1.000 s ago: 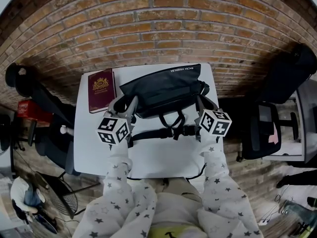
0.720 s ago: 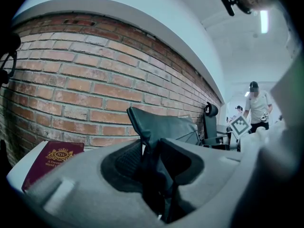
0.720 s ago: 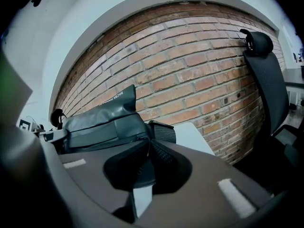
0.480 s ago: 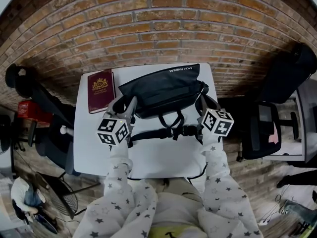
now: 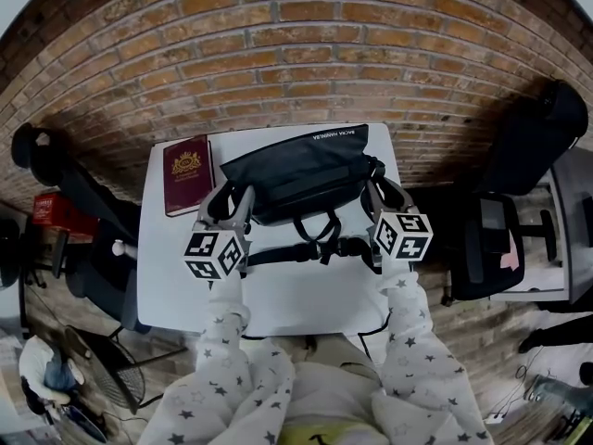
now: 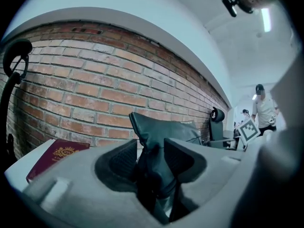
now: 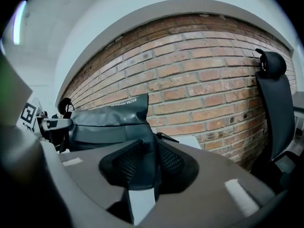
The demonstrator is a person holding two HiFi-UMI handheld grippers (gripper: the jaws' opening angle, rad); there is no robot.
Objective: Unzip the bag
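Observation:
A black bag [image 5: 306, 170] lies on the white table [image 5: 296, 295] near the brick wall, its strap and buckle [image 5: 310, 248] trailing toward me. My left gripper [image 5: 232, 196] is at the bag's left end. In the left gripper view a bunched fold of the bag [image 6: 161, 132] sits between the jaws of that gripper [image 6: 151, 163], touching both pads as they open. My right gripper [image 5: 384, 193] is at the bag's right end. There the bag's [image 7: 109, 122] end lies in the gap of the right gripper [image 7: 148, 163], whose jaws are opening and look slack on it.
A dark red booklet [image 5: 188, 174] lies left of the bag on the table, also visible as the booklet [image 6: 57, 156] in the left gripper view. Office chairs stand at the right [image 5: 491, 244] and left [image 5: 56, 165]. The brick wall [image 5: 296, 54] runs behind the table.
Both grippers and the bag have shifted slightly toward the wall. The right gripper's cube has turned a little; the bag's right end sits a bit higher.

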